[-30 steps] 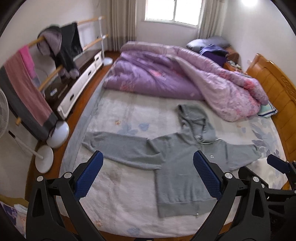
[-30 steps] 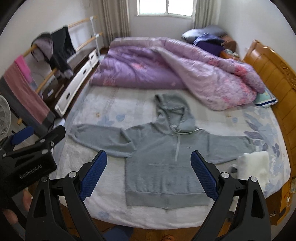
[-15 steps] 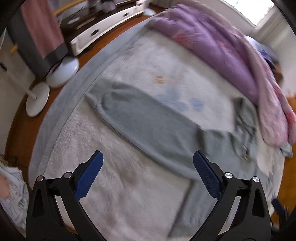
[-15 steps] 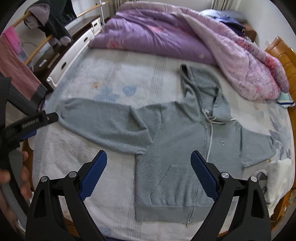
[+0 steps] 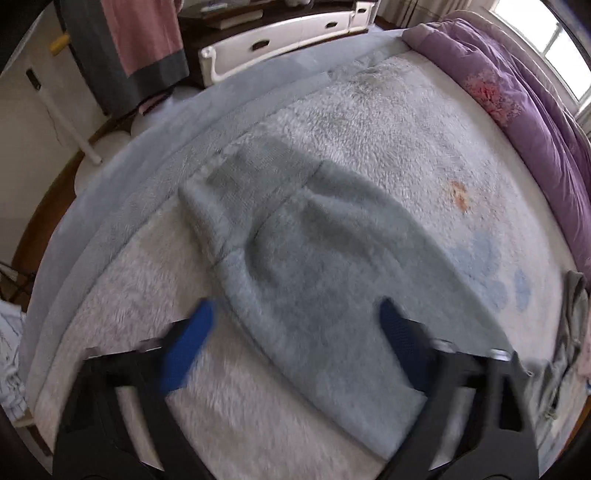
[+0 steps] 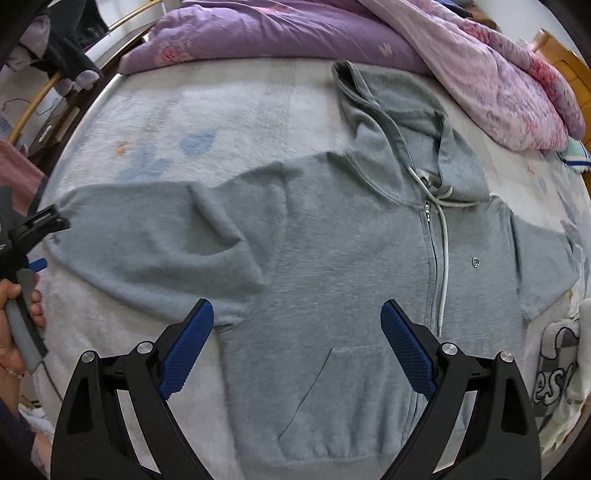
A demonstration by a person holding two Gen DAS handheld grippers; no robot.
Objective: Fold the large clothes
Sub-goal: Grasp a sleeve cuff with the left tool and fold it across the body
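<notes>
Left gripper (image 5: 291,339): its blue fingers are standing wide apart, holding nothing, and hanging just over the end of the sleeve; this picture is blurry
Right gripper (image 6: 297,343): its blue fingers are standing wide apart too, holding nothing, and pointing down at the belly of the hoodie
Hoodie (image 6: 351,266): the big grey hoodie is lying flat on the bed, front side up, zipper closed, arms spread out, hood pointing at the purple quilt
Sleeve (image 5: 314,258): one long sleeve is reaching out toward the bed edge, and its cuff (image 5: 236,177) is lying close to the edge
How it is feeling: it is looking soft, thick and floppy, so it is likely bending and sagging when lifted; not slippery, not breakable, maybe a bit heavy for one gripper
Where to grab: I am thinking the cuff end is the best spot for the left gripper, pinching both layers; the bottom hem (image 6: 332,456) is looking good for the right one
Strings (image 6: 445,258): white cords are lying loose by the zipper and might be getting in the way
Bed cover (image 5: 406,110): it is fluffy and pale, so the hoodie is probably dragging on it, not sliding
Quilt (image 6: 295,33): a puffy purple quilt is taking up the far part of the bed
Room: a white cabinet (image 5: 288,33) and a hanging pink and grey cloth (image 5: 140,40) are standing beside the bed
</notes>
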